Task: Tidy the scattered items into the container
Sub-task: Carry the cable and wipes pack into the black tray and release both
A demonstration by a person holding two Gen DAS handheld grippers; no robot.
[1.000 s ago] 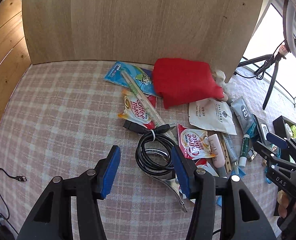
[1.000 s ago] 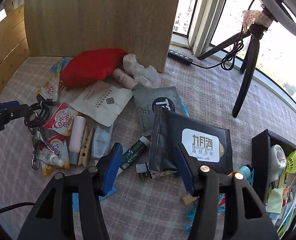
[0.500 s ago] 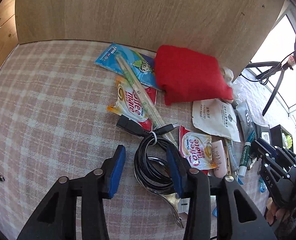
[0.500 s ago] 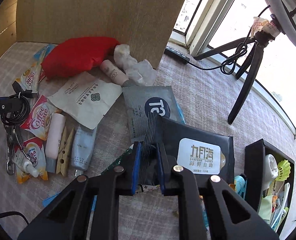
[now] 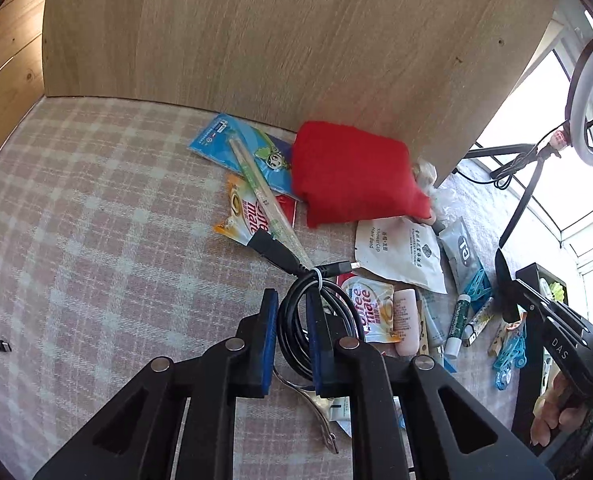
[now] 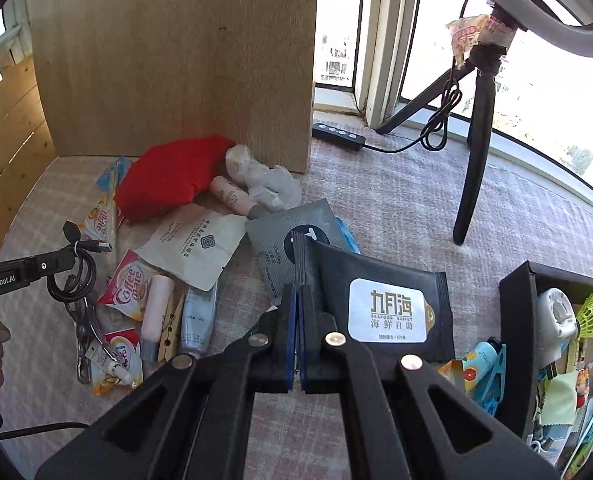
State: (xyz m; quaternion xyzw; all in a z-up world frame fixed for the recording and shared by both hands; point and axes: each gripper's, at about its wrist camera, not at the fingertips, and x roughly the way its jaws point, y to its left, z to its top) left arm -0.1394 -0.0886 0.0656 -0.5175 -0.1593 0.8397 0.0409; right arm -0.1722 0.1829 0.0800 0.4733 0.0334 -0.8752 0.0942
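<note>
A: Since a second ago both of your pairs of fingers have come in from wide open. Your right gripper (image 6: pixel 296 344) now has its blue pads pressed flat on the ribbed edge of the black wet-wipe pack (image 6: pixel 380 304); a second ago that edge lay loose between them.

B: And the left?

A: Your left gripper (image 5: pixel 292 338) is closing at this moment, with one side of the coiled black cable (image 5: pixel 316 320) between the pads. The gap is down to about the bundle's width, and the pads look to be on the strands. The far side of the coil and its two plugs stick out beyond the fingers.

B: So both picks are made?

A: The right one, I judge, yes. Give the left a moment to finish closing before you lift. The coil lies over the metal clip (image 5: pixel 316 412) and touches a Coffee-mate sachet (image 5: pixel 370 310), so either could drag along.

B: Where do they go?

A: To the black container (image 6: pixel 514 336), at the right end of the tabletop (image 5: pixel 96 240), already part full of small things. The pack is just beside it; the cable is well apart from it, across the pile. Farther back, the red cloth pouch (image 5: pixel 352 172) sits against the wooden panel (image 5: pixel 296 40), not yet dealt with.
</note>
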